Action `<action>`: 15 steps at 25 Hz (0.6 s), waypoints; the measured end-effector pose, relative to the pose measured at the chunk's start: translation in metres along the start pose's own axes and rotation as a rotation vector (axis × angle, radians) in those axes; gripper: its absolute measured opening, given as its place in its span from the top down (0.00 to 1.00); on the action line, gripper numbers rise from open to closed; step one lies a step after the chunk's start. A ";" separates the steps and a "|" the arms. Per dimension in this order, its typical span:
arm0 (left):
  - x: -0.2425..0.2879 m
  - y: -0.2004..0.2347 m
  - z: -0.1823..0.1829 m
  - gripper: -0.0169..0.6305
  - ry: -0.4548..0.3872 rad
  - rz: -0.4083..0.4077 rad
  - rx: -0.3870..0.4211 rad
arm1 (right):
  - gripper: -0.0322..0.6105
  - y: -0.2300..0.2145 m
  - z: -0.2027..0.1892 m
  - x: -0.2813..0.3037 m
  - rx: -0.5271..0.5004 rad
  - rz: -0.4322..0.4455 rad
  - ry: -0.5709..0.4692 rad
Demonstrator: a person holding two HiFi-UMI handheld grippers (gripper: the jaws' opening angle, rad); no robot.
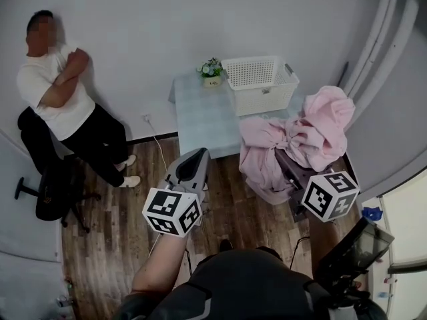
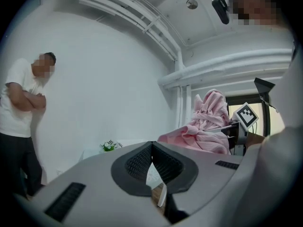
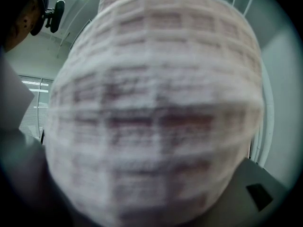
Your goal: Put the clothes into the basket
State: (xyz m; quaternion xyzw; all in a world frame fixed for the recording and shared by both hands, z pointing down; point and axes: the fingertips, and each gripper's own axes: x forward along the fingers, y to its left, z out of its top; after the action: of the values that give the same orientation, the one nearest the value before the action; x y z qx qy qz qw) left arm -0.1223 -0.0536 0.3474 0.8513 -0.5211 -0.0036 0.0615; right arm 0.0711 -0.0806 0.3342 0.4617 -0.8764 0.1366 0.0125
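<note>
A bundle of pink clothes hangs in the air, with my right gripper shut on it. Its jaws are buried in the cloth and only its marker cube shows clearly. In the right gripper view the pink waffle fabric fills nearly the whole picture. The white basket stands empty on a small pale table, just beyond the bundle. My left gripper is to the left of the clothes, shut, with nothing in it. The left gripper view shows its jaws closed and the pink clothes off to the right.
A small pot of flowers sits on the table beside the basket. A person with crossed arms stands at the left wall, next to a black chair. Wooden floor lies between the person and me.
</note>
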 end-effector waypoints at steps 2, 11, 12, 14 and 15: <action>0.024 0.027 -0.006 0.96 -0.001 0.004 -0.008 | 0.45 -0.010 -0.002 0.033 -0.001 -0.002 0.005; 0.052 0.065 0.007 0.96 -0.021 0.017 -0.075 | 0.45 -0.010 0.025 0.070 -0.023 -0.018 0.026; 0.059 0.067 0.006 0.96 -0.019 0.021 -0.077 | 0.45 -0.016 0.027 0.076 -0.019 -0.016 0.024; 0.075 0.071 0.009 0.96 -0.018 0.026 -0.066 | 0.45 -0.030 0.034 0.089 -0.010 -0.011 0.012; 0.083 0.073 0.012 0.96 -0.020 0.029 -0.058 | 0.45 -0.036 0.037 0.097 -0.005 -0.007 0.005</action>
State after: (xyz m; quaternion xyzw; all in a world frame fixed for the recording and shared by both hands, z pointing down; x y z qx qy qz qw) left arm -0.1501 -0.1619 0.3481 0.8414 -0.5336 -0.0264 0.0811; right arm 0.0488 -0.1872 0.3210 0.4645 -0.8750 0.1357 0.0164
